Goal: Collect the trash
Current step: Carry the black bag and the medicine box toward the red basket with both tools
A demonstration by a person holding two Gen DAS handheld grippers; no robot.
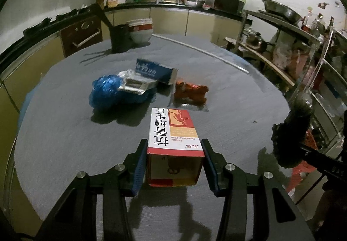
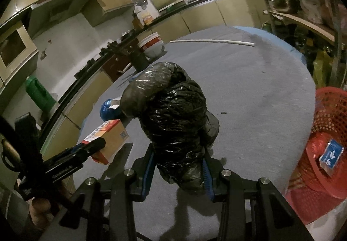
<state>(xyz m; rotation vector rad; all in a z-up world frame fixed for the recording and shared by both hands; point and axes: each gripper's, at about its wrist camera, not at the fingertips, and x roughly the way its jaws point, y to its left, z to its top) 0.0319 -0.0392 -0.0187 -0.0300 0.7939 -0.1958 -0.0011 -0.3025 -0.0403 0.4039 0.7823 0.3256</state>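
Cardboard box [image 1: 174, 132]: light, open-ended, crushable; pinched by left gripper [image 1: 175, 165] near table's [image 1: 65, 132] front edge.
Black bag [image 2: 173, 115]: soft, slippery, probably light; right gripper [image 2: 180, 167] squeezes its bunched lower end.

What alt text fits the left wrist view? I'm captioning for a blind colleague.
The left gripper clamps a red and white carton above a grey table; beyond lie a blue bag, a blue box and an orange wrapper.
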